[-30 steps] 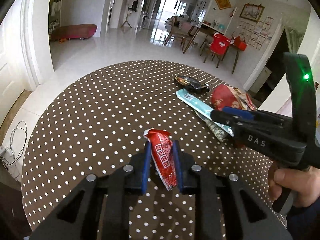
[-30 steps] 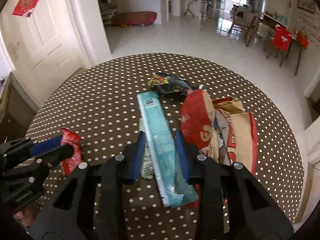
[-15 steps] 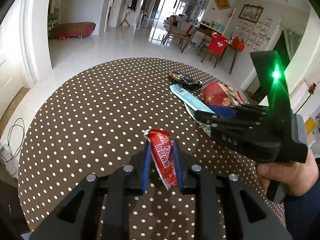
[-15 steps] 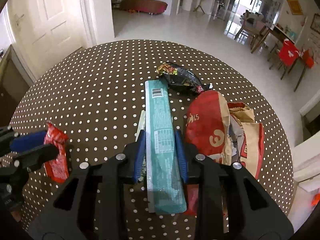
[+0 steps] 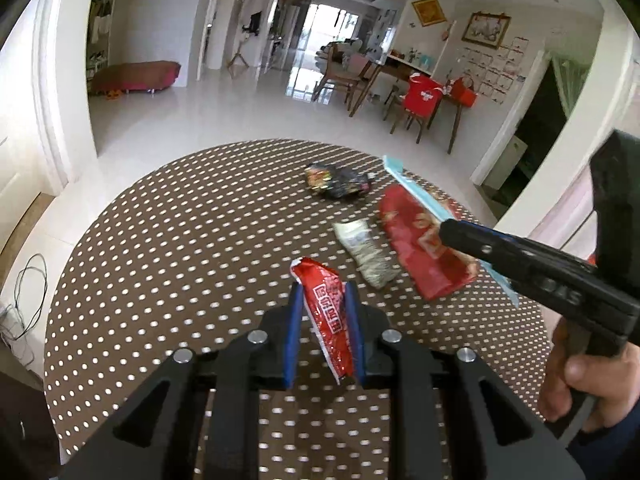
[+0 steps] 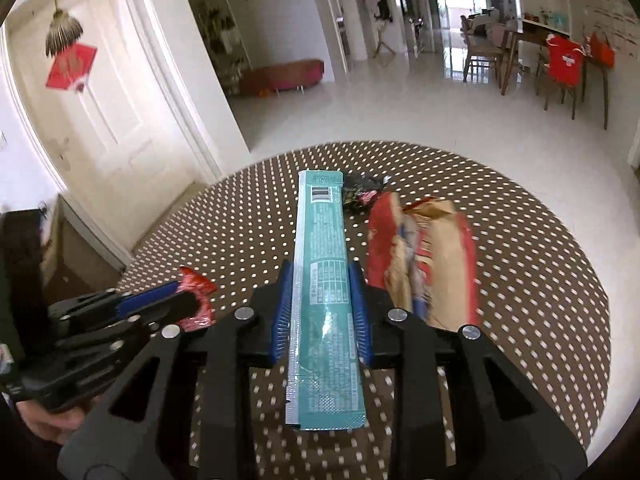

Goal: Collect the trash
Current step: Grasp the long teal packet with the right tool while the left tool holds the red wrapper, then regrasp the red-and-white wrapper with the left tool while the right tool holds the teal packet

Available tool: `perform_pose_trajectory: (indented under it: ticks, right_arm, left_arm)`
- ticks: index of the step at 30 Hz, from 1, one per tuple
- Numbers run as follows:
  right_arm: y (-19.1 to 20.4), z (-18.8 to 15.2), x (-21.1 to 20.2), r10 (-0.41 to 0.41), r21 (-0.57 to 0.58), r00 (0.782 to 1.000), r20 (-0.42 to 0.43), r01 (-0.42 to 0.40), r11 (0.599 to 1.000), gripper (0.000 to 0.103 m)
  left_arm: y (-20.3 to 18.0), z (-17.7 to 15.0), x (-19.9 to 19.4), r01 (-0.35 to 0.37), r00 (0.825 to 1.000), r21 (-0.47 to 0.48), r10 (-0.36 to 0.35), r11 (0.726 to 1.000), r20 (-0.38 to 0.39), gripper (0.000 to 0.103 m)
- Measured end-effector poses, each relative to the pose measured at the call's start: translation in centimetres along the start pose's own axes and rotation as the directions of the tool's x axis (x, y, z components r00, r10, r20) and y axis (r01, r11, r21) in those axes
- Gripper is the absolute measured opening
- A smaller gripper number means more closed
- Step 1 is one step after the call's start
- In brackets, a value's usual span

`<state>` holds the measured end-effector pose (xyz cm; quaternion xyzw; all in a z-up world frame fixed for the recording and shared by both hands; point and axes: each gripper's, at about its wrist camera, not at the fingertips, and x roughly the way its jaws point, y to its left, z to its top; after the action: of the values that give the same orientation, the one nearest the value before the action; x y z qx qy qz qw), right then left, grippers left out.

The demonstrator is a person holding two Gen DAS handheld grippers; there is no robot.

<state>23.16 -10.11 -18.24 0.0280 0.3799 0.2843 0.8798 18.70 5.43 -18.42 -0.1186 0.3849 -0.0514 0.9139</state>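
Right gripper (image 6: 321,312) first: its jaws have just been closing on the long teal wrapper (image 6: 322,264), and they now pinch it across its width. A second ago that wrapper lay flat on the tabletop (image 5: 180,248) over the other litter; now it is lifted clear, its barcode end out ahead in the air. Lifting it has uncovered a small grey-green packet (image 5: 366,252) where it lay.

Left gripper (image 5: 323,316): jaws pressed in on the small red wrapper (image 5: 326,312), same grip as before, also carried up off the spotted cloth.

So both hands hold one piece each; by my reading the pick-up is done and the carry-off comes next.

Left on the tabletop: the big red bag (image 5: 420,248), the dark crumpled wrapper (image 5: 338,182) and that packet. As for containers, no bin or bag for the trash shows in either view.
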Motion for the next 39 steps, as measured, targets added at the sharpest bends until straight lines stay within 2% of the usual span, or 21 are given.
perform_pose_trajectory:
  ticks: [2,6,9,12,13,14,15,16,17,20,23,24,25,27,28,29,35,39]
  right_arm:
    - [-0.9,-0.2,-2.2,-0.002,0.032,0.999,0.041,0.001,1.0,0.027]
    - [-4.1,-1.4,-7.4,-0.047,0.112,0.991,0.122,0.033,0.993,0.027]
    - [-6.3,-2.8,-9.8,-0.093,0.15,0.986,0.138,0.072,0.986,0.027]
    - [-8.7,-5.1,-11.9,-0.119,0.197,0.983,0.139,0.09,0.976,0.027]
    - [-9.3,-5.7,-12.3,-0.121,0.21,0.983,0.136,0.091,0.973,0.028]
    - [-9.9,-6.3,-12.5,-0.124,0.221,0.984,0.13,0.093,0.971,0.028]
    - [-10.3,-6.8,-12.6,-0.126,0.229,0.984,0.124,0.095,0.969,0.028]
    - [-10.6,-7.2,-12.7,-0.124,0.237,0.985,0.12,0.093,0.967,0.028]
    - [-11.0,-7.8,-12.8,-0.122,0.248,0.986,0.117,0.089,0.965,0.028]
    - [-11.7,-8.5,-13.4,-0.119,0.274,0.985,0.123,0.081,0.958,0.028]
    - [-12.3,-9.2,-14.1,-0.125,0.294,0.983,0.133,0.081,0.952,0.028]
    - [-12.8,-9.6,-14.6,-0.131,0.303,0.982,0.136,0.084,0.949,0.028]
    - [-13.0,-9.9,-15.0,-0.136,0.308,0.981,0.138,0.088,0.947,0.028]
    - [-13.2,-10.3,-15.7,-0.15,0.319,0.978,0.142,0.099,0.943,0.028]
    - [-13.6,-10.5,-16.2,-0.16,0.328,0.977,0.144,0.105,0.939,0.028]
    - [-13.8,-10.4,-16.4,-0.166,0.333,0.976,0.144,0.11,0.936,0.028]
    - [-16.7,-12.1,-19.4,-0.239,0.402,0.958,0.162,0.157,0.902,0.028]
    - [-19.4,-13.8,-21.6,-0.3,0.455,0.94,0.16,0.2,0.868,0.028]
  left_arm:
    - [-1.3,0.1,-0.2,0.018,1.0,0.021,-0.018,1.0,0.002,0.012]
    - [-4.7,0.4,-0.3,0.06,0.998,0.086,-0.06,0.994,0.002,0.012]
    - [-7.5,0.2,0.5,0.087,0.996,0.145,-0.085,0.986,-0.02,0.012]
    - [-8.1,-0.6,1.4,0.077,0.996,0.133,-0.071,0.988,-0.044,0.013]
    - [-8.0,-0.8,1.4,0.065,0.997,0.14,-0.059,0.988,-0.044,0.019]
    - [-7.8,-1.2,1.4,0.047,0.998,0.153,-0.04,0.987,-0.046,0.038]
    - [-7.3,-1.7,1.4,0.027,0.999,0.164,-0.021,0.986,-0.039,0.047]
    - [-6.8,-1.9,1.3,0.012,0.999,0.17,-0.006,0.985,-0.034,0.067]
    - [-6.3,-2.3,1.4,-0.007,0.999,0.177,0.013,0.984,-0.033,0.072]
    - [-5.0,-3.0,2.0,-0.026,0.997,0.207,0.039,0.978,-0.06,0.073]
    - [-4.9,-3.8,3.7,-0.025,0.991,0.286,0.06,0.958,-0.115,0.072]
    - [-5.0,-4.2,4.3,0.0,0.988,0.311,0.047,0.95,-0.144,0.072]
    - [-5.1,-4.5,4.6,0.018,0.987,0.323,0.034,0.946,-0.155,0.067]
    - [-5.8,-5.0,4.5,0.02,0.989,0.38,0.038,0.925,-0.144,0.05]
    - [-6.2,-5.0,4.4,0.038,0.988,0.396,0.024,0.917,-0.151,0.035]
    - [-6.3,-4.7,4.4,0.072,0.985,0.378,-0.006,0.923,-0.172,0.032]
    - [-8.3,-4.4,4.7,0.157,0.976,0.34,-0.093,0.927,-0.199,0.026]
    - [-11.5,-4.2,4.4,0.232,0.965,0.348,-0.169,0.908,-0.202,0.026]
